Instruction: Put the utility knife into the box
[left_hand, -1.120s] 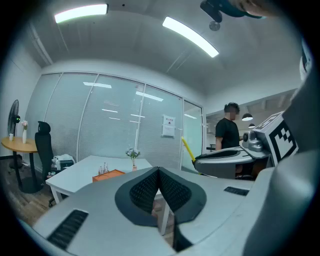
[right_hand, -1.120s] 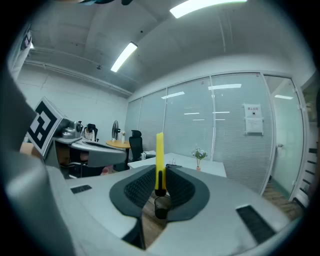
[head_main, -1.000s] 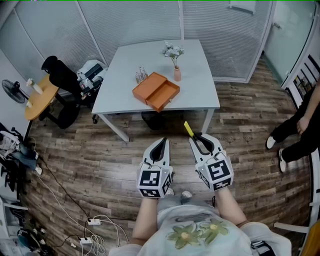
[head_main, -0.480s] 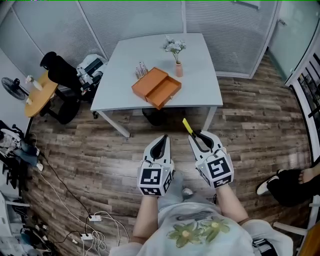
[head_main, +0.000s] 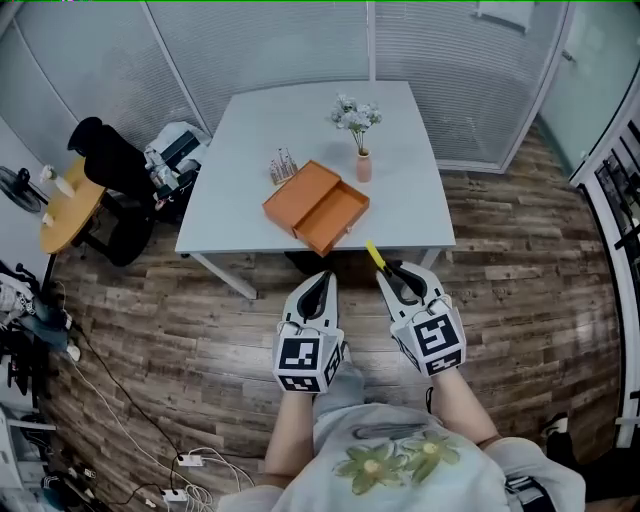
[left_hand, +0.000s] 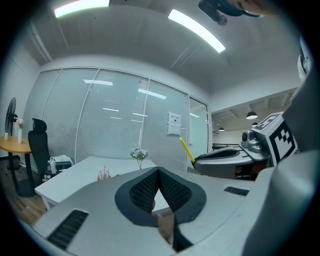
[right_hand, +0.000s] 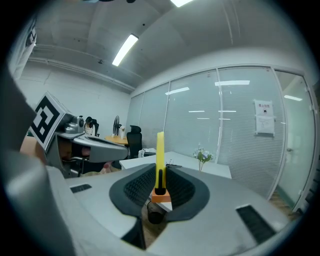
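Note:
A yellow utility knife (head_main: 376, 257) (right_hand: 160, 155) sticks out forward from between the jaws of my right gripper (head_main: 393, 275) (right_hand: 159, 175), which is shut on it near its orange end. My left gripper (head_main: 321, 289) (left_hand: 158, 172) is beside it, jaws shut together with nothing between them. Both hang over the wooden floor just short of the white table (head_main: 250, 130). The orange box (head_main: 316, 206) lies open on the table's near part, its tray pulled out toward the near edge.
On the table stand a small vase of flowers (head_main: 360, 150) and a rack of small items (head_main: 282, 164). A black office chair (head_main: 115, 165) and a round wooden table (head_main: 65, 205) are at the left. Glass partitions enclose the far side. Cables lie on the floor at lower left.
The table and the orange box have come closer to both grippers in the head view. The person at the right edge has gone from sight. The grip on the knife is unchanged.

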